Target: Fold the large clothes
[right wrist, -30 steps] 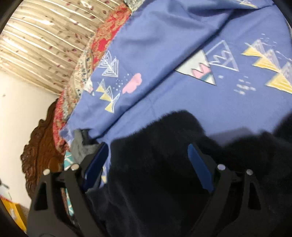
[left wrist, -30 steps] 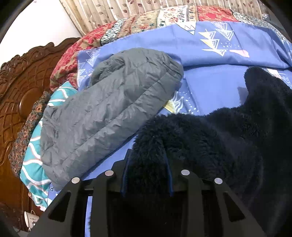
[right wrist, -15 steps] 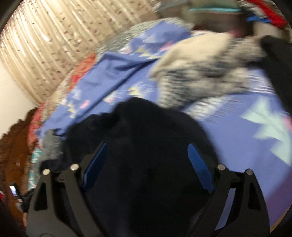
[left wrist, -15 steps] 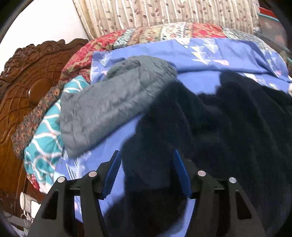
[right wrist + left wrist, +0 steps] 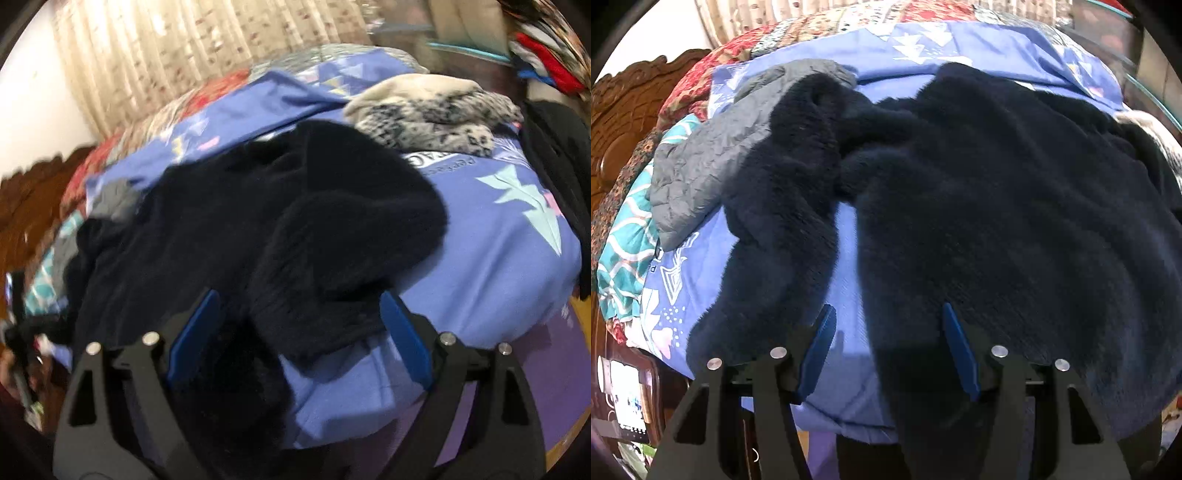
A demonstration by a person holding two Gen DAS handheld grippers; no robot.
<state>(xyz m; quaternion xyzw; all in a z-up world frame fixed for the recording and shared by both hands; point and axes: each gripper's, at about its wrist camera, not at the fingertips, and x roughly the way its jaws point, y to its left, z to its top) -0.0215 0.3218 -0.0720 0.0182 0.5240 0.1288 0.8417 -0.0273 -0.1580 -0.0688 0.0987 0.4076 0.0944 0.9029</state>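
Observation:
A large dark navy fleece garment (image 5: 997, 192) lies spread on the bed's blue patterned sheet (image 5: 846, 258), one sleeve (image 5: 775, 221) running down the left. It also shows in the right wrist view (image 5: 258, 221), with a sleeve (image 5: 351, 236) folded over its right side. My left gripper (image 5: 888, 347) is open and empty above the garment's near hem at the bed's front edge. My right gripper (image 5: 301, 336) is open and empty, its jaws standing either side of the near hem without holding it.
A grey quilted jacket (image 5: 701, 158) lies at the left beside teal patterned pillows (image 5: 624, 236) and a carved wooden headboard (image 5: 613, 122). A cream and grey spotted fleece (image 5: 432, 110) lies at the far right of the bed. Curtains (image 5: 184, 55) hang behind.
Both grippers have let go of the navy garment, opened and pulled back toward the bed's front edge. The garment now lies flat on the sheet.

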